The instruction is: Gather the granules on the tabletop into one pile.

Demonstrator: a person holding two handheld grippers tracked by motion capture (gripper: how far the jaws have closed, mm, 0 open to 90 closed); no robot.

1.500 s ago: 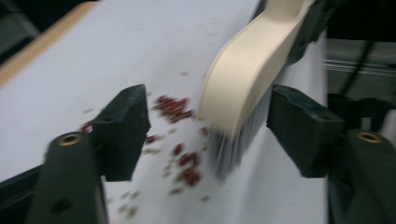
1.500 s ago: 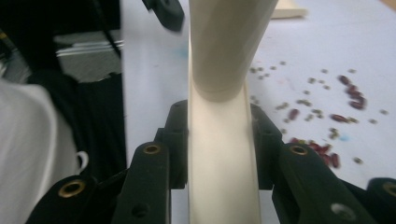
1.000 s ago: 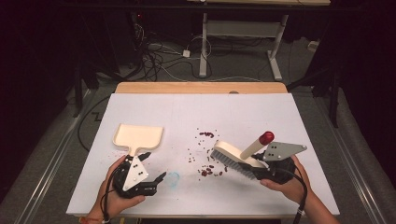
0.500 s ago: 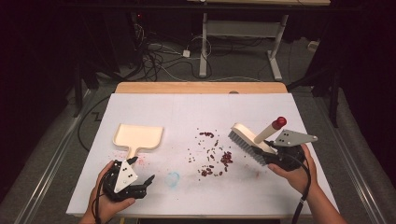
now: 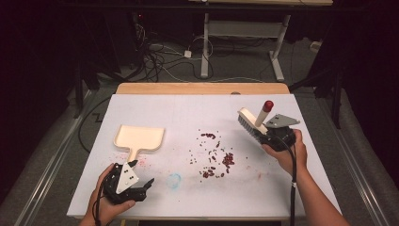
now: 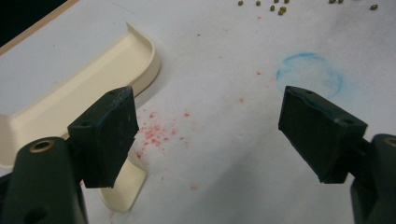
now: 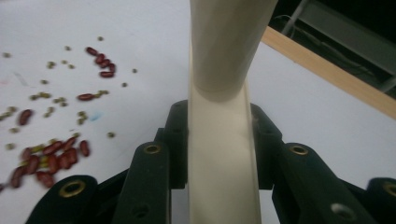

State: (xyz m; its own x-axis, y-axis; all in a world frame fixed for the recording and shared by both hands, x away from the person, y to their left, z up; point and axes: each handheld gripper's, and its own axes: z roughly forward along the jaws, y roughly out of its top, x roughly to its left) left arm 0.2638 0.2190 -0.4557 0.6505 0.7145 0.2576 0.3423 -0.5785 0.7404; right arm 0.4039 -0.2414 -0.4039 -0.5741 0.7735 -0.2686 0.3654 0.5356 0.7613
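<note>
With the right gripper [image 5: 269, 133] clamping the brush [image 5: 251, 122] and the left gripper [image 5: 141, 176] open and empty, sweeping is in hand; next, grasp the dustpan [image 5: 139, 138] handle.

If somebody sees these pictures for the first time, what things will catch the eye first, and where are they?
First comes the brush, cream with a red-tipped handle, held off the table at the right by the right gripper, whose jaws clamp its handle. Next are the scattered red beans in the middle of the white table. At the left lies a cream dustpan, with the open left gripper just in front of its handle.
</note>
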